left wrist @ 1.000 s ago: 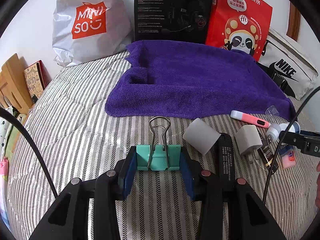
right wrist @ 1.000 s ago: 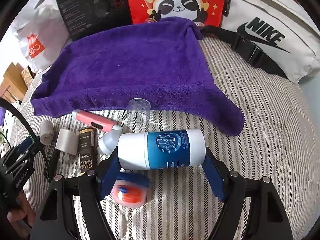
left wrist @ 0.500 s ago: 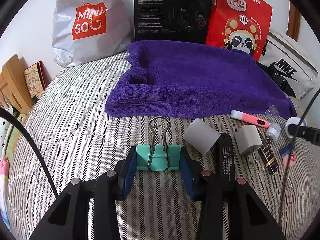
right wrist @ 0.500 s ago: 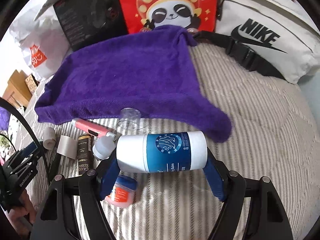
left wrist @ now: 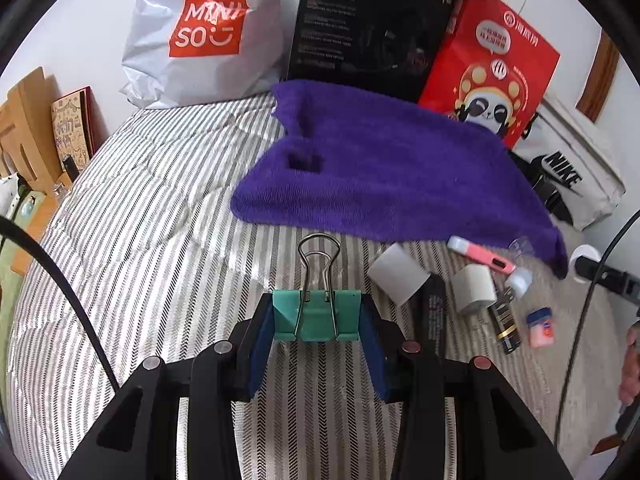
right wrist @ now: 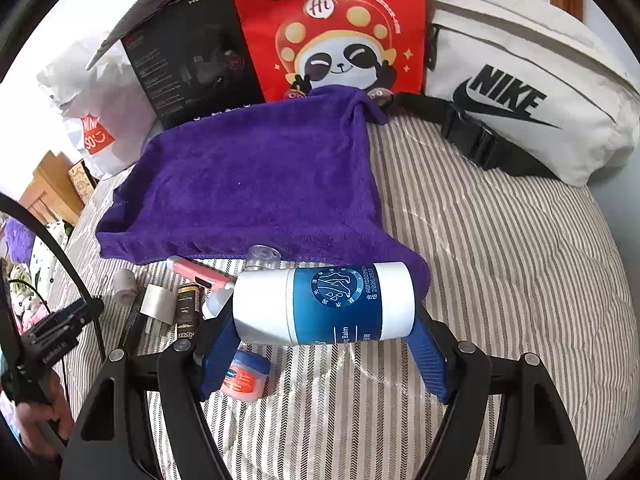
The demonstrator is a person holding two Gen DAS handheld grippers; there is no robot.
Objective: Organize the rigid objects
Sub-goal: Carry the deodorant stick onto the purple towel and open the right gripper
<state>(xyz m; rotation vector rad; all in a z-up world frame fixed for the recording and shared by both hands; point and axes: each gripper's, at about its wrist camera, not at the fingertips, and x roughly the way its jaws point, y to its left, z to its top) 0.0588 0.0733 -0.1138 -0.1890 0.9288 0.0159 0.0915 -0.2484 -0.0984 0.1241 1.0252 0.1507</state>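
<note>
Up goes the right gripper [right wrist: 324, 344], and the white cylindrical balm bottle with the blue label [right wrist: 324, 304] rides higher than it did a second ago, the small pink-lidded jar [right wrist: 245, 376] now clear beneath it on the striped quilt [right wrist: 500, 264]. Both blue pads are clamped on the bottle's two ends, so its long axis runs crosswise, left to right, between the fingers. Over on the other side, the left gripper [left wrist: 316, 320] has tipped forward a touch and keeps its narrow squeeze on the teal metal binder clip [left wrist: 316, 316], wire handles [left wrist: 319, 256] pointing straight ahead, away from the camera.

Now the key line-up: the purple terry towel [right wrist: 256, 184] lies dead ahead of the bottle, its near edge just beyond and below the white cap end. My read is the towel is where things get sorted, and the right hand is the nearer one to its right-hand corner. The bottle would land sideways across the towel's front edge, and being round, it may roll on that soft slope.

From the left view, the towel [left wrist: 384, 176] sits ahead as well, past bare quilt, with the leftover clutter off to the right: a grey roll [left wrist: 396, 274], a pink pen-shaped thermometer [left wrist: 482, 256], a black tube with gold print [left wrist: 505, 324].
</note>
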